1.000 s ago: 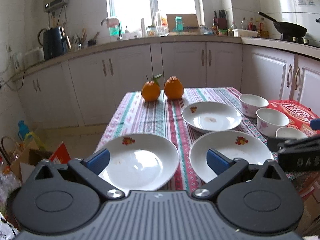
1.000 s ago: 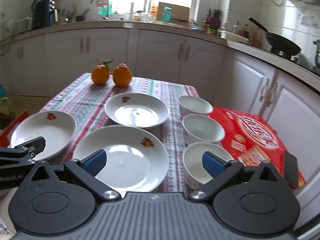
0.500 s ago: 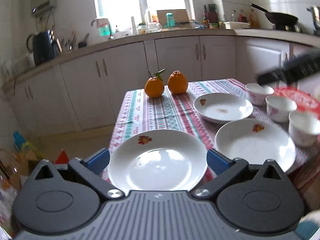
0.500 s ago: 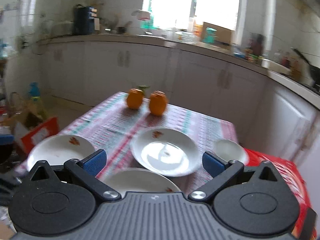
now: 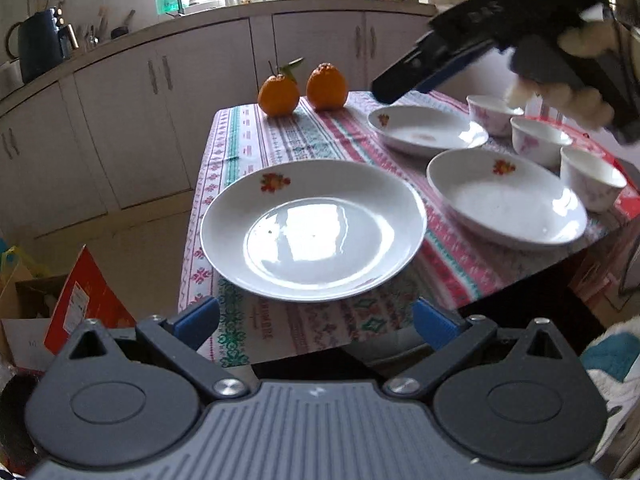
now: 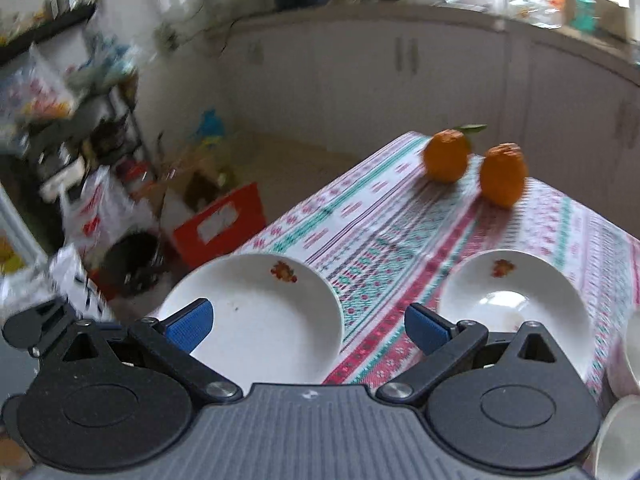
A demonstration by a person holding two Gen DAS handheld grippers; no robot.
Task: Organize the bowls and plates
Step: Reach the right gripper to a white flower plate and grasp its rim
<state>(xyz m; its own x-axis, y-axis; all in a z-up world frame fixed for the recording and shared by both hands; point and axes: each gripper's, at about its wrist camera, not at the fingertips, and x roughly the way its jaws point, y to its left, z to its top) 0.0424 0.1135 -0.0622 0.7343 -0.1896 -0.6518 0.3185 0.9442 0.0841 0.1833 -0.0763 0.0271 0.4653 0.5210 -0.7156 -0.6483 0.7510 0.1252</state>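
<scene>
Three white flowered plates lie on the striped tablecloth (image 5: 320, 136). The nearest plate (image 5: 312, 236) sits at the table's front edge, just ahead of my open, empty left gripper (image 5: 316, 320). A second plate (image 5: 504, 200) is to its right and a third plate (image 5: 428, 128) farther back. Three small white bowls (image 5: 540, 140) stand in a row along the right side. My right gripper (image 5: 400, 84) hangs above the far plate, held by a hand. In the right wrist view the right gripper (image 6: 308, 328) is open over the near-left plate (image 6: 256, 312), with another plate (image 6: 516, 304) to the right.
Two oranges (image 5: 304, 90) sit at the table's far end. A red box (image 5: 628, 204) lies under the bowls at the right edge. Cardboard and red boxes (image 5: 80, 300) clutter the floor to the left. White kitchen cabinets (image 5: 200, 80) line the back wall.
My left gripper has drawn back and dropped below the table's front edge, facing the near plate. My right gripper has risen and swung left over the table; its view is motion-blurred.
</scene>
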